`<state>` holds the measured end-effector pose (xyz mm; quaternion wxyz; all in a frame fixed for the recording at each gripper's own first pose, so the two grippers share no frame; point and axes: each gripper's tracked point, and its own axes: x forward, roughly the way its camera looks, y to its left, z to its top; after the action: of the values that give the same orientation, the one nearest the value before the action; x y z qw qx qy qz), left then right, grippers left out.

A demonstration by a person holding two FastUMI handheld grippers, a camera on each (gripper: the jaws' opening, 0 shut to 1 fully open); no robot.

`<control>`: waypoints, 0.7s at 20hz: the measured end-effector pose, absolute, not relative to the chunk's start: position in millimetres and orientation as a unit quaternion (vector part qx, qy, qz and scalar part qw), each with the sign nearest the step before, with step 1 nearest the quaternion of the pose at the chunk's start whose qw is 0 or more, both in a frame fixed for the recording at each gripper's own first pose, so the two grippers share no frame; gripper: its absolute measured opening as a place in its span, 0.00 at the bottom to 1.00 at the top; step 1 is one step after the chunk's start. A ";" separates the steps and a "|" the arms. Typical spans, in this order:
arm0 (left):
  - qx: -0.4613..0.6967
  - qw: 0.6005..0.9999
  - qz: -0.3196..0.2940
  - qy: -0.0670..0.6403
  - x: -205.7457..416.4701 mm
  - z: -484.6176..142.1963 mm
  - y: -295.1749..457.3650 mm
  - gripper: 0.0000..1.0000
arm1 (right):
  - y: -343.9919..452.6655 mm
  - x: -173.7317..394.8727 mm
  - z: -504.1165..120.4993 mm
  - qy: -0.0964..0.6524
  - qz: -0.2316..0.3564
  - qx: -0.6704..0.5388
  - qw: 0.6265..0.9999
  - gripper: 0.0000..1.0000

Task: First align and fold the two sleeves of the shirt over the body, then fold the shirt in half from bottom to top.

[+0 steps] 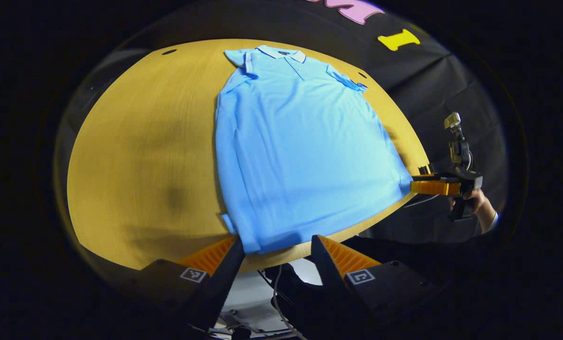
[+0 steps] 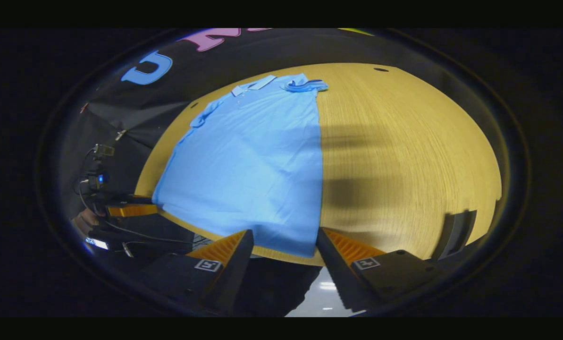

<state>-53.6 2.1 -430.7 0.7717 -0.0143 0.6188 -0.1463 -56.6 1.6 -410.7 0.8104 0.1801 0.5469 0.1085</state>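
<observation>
A light blue polo shirt (image 1: 300, 151) lies flat on the round wooden table (image 1: 144, 141), collar at the far end and hem at the near edge. Both short sleeves (image 1: 347, 81) are tucked in near the shoulders. In the left gripper view, my left gripper (image 1: 277, 241) is open, with the hem's left corner between its fingers. My right gripper (image 1: 423, 185) is level with the hem's right corner. In the right gripper view, the right gripper (image 2: 284, 232) is open over the shirt's (image 2: 253, 165) near hem corner, and the left gripper (image 2: 132, 210) sits at the hem's other end.
A hand (image 1: 474, 203) holds the right gripper beyond the table's edge. Bare wood (image 2: 404, 141) flanks the shirt on both sides. A small dark hole (image 2: 381, 69) marks the far tabletop. A dark upright object (image 2: 456, 231) stands at the near right edge. Cables hang below the table.
</observation>
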 end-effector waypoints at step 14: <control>-0.044 0.827 -0.152 0.539 -4.9 -400.9 -10.9 0.06 | 34.0 -16.7 -388.0 0.479 0.160 0.269 0.820 0.23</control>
<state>-4.9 -10.9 -400.9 0.8273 -0.0436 0.5389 -0.1525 -16.7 34.0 -388.0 0.8200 0.2693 0.4791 0.1600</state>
